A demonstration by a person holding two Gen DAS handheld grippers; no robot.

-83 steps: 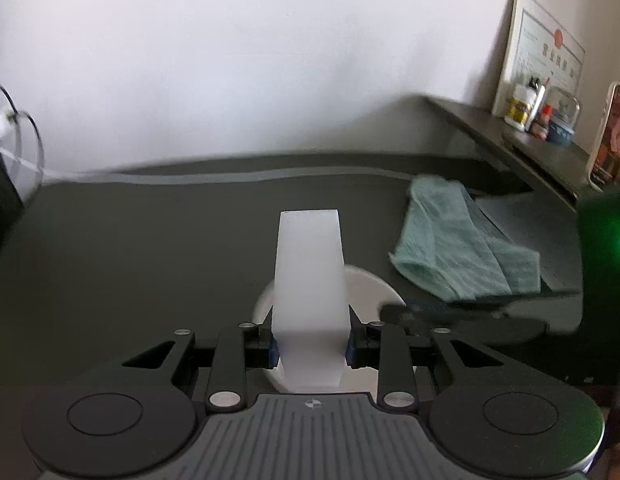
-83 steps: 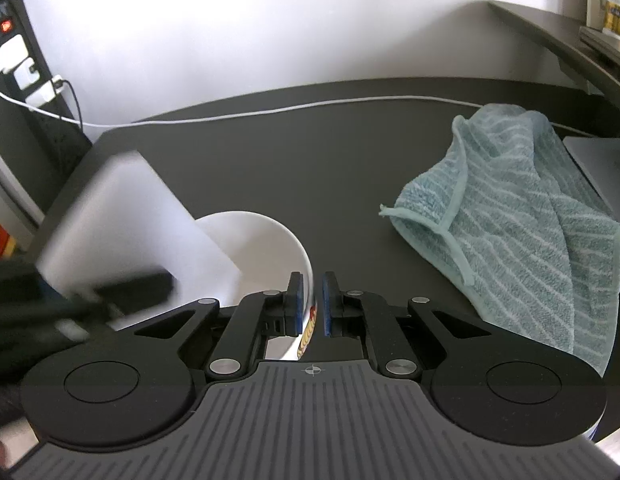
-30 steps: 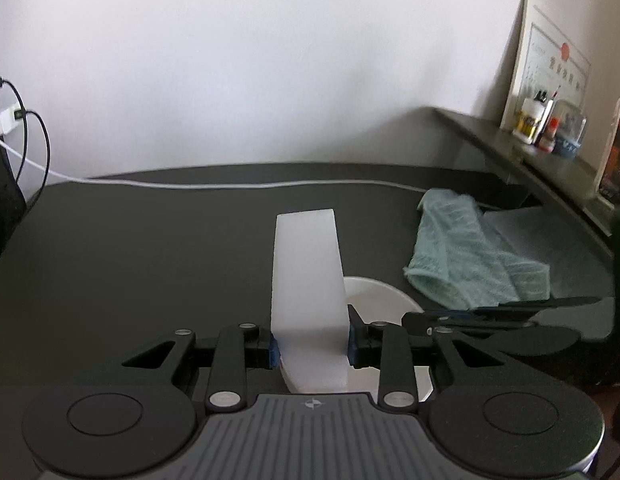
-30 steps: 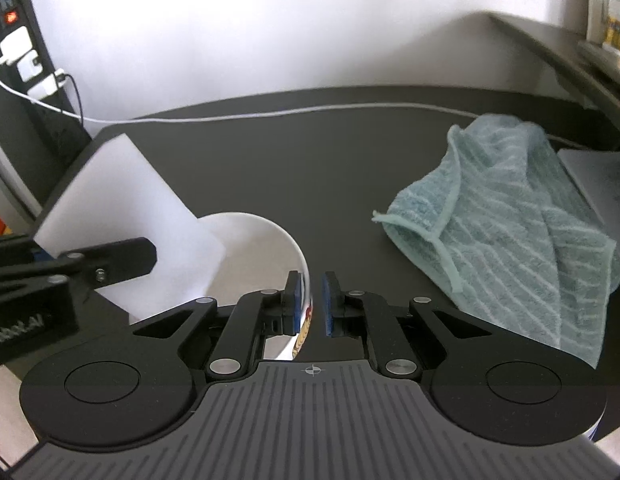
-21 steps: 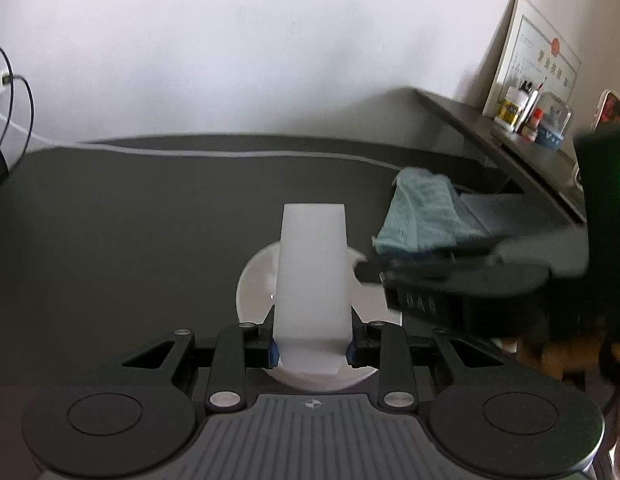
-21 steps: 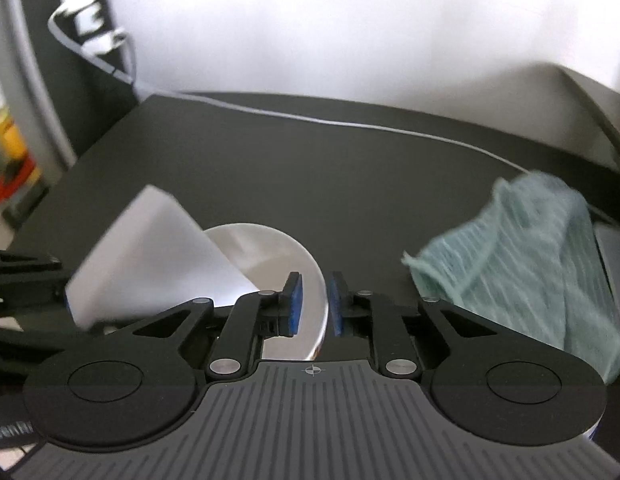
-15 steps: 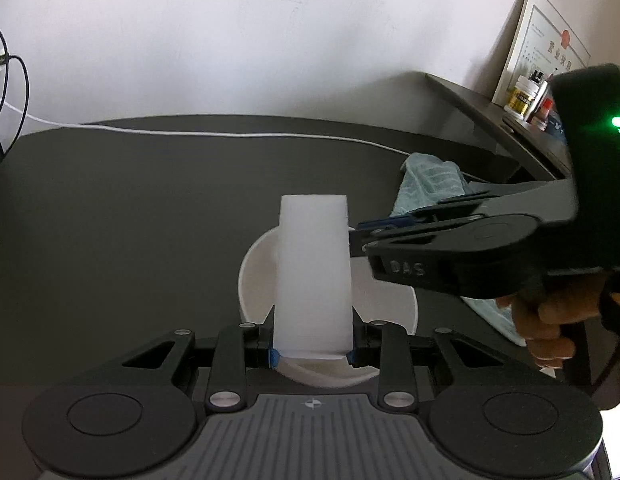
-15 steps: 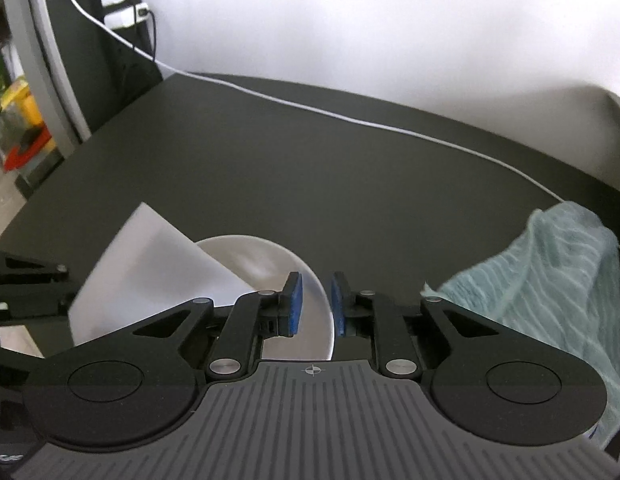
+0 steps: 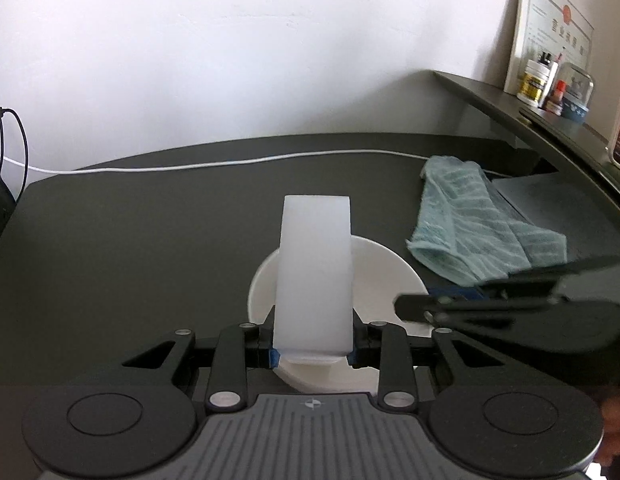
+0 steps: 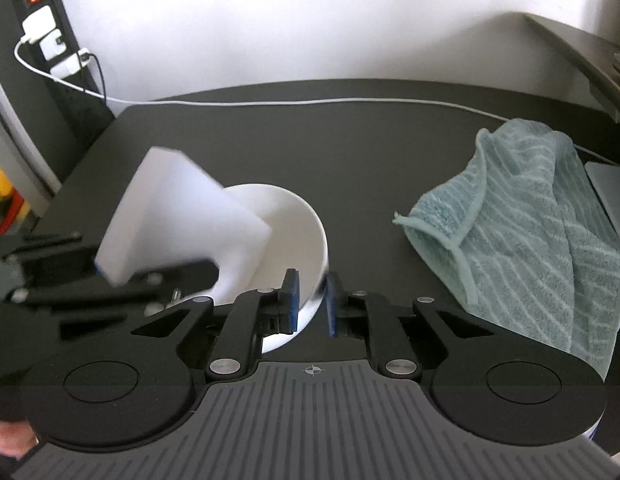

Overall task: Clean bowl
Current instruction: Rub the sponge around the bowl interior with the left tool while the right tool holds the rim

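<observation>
While its blue-padded jaws clamp the base of a white sponge block (image 9: 313,276), the left gripper (image 9: 313,354) holds that block over the white bowl (image 9: 384,276), which sits on the dark table (image 9: 150,240). The right gripper (image 10: 309,303) grips the bowl's near rim, one pad inside the wall and one outside. Half a second ago the right tool showed the letters "DAS" in the left view; now it is lower, blurred, and unreadable. A teal striped towel (image 10: 526,216) lies just right of the bowl, apart from it. Red and black print on the framed certificate (image 9: 550,36) on the shelf is too small to read.
</observation>
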